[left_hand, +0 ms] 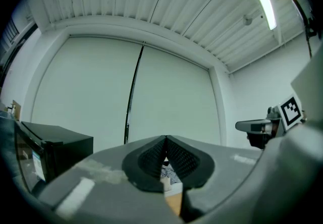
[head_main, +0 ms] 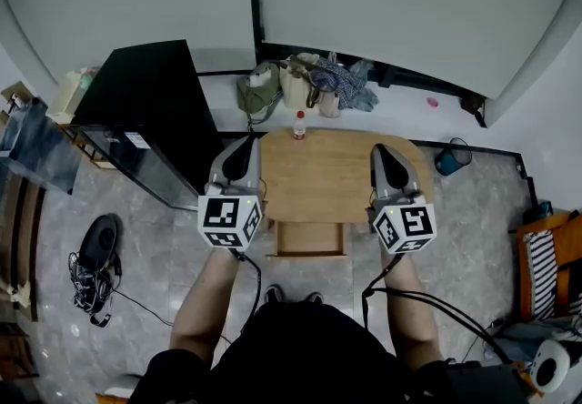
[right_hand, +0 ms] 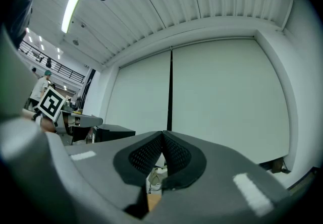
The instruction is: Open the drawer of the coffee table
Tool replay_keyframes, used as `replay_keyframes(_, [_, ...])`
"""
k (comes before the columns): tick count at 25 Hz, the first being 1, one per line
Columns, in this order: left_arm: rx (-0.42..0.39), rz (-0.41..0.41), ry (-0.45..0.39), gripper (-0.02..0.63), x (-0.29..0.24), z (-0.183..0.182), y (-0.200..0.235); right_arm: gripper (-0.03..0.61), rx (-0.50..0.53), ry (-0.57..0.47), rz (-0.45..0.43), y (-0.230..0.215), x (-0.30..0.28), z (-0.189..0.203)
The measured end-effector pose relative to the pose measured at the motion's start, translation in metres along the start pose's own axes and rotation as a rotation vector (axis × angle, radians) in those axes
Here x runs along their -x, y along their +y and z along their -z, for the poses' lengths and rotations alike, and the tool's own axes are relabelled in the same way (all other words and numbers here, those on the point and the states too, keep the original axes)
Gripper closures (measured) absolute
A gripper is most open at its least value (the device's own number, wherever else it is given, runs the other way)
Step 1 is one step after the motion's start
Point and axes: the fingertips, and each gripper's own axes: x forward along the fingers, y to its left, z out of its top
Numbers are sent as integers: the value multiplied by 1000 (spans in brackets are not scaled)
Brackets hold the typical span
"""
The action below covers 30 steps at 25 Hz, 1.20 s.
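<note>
From the head view I look down on a light wooden coffee table [head_main: 332, 176]. A drawer [head_main: 310, 238] juts out from the middle of its near edge, toward the person's feet. My left gripper [head_main: 247, 149] is held level over the table's left edge, its jaws shut on nothing. My right gripper [head_main: 380, 155] hangs the same way over the right edge, also shut and empty. Neither touches the table or the drawer. In the left gripper view the closed jaws [left_hand: 165, 147] face a pale wall. The right gripper view shows its shut jaws [right_hand: 162, 140] against the same wall.
A small bottle [head_main: 299, 126] stands at the table's far edge. Bags [head_main: 305, 84] are heaped on the floor behind it. A black cabinet [head_main: 150, 111] stands at the left, with a dark round device and cables [head_main: 95, 257] on the tile floor. A striped chair [head_main: 550, 257] is at the right.
</note>
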Motion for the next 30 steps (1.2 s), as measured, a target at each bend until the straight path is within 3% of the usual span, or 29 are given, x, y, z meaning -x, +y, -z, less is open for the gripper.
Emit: replay_keyframes(30, [-17,28,8,612,4,-1,-3,580,1,7,-6,10,3,1])
